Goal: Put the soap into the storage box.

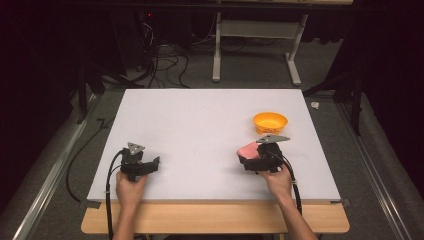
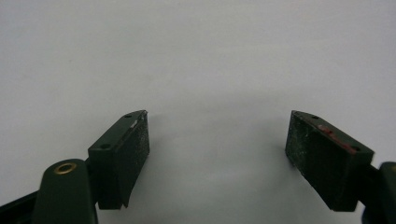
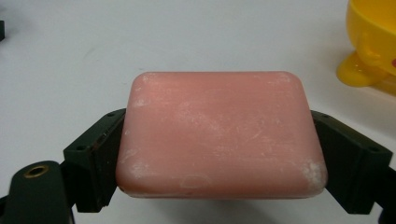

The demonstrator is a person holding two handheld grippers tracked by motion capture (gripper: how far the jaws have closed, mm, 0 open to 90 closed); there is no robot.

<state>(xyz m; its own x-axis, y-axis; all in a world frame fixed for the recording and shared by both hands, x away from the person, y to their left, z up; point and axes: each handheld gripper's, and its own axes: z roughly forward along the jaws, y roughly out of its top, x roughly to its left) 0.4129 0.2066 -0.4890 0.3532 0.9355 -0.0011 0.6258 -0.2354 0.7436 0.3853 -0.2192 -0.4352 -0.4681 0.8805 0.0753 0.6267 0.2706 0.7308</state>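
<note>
The pink soap bar [image 3: 219, 135] is pinched by the right tool [image 3: 219, 154]; the left tool [image 2: 217, 154] is spread empty. The slick bar could be squeezed out.

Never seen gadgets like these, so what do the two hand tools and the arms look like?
Both are black. The left gripper and right gripper each carry a grey three-cornered plate on top and trail a black cable. Each has two flat rectangular pads with small screw holes. The forearms are bare, no sleeves.
</note>
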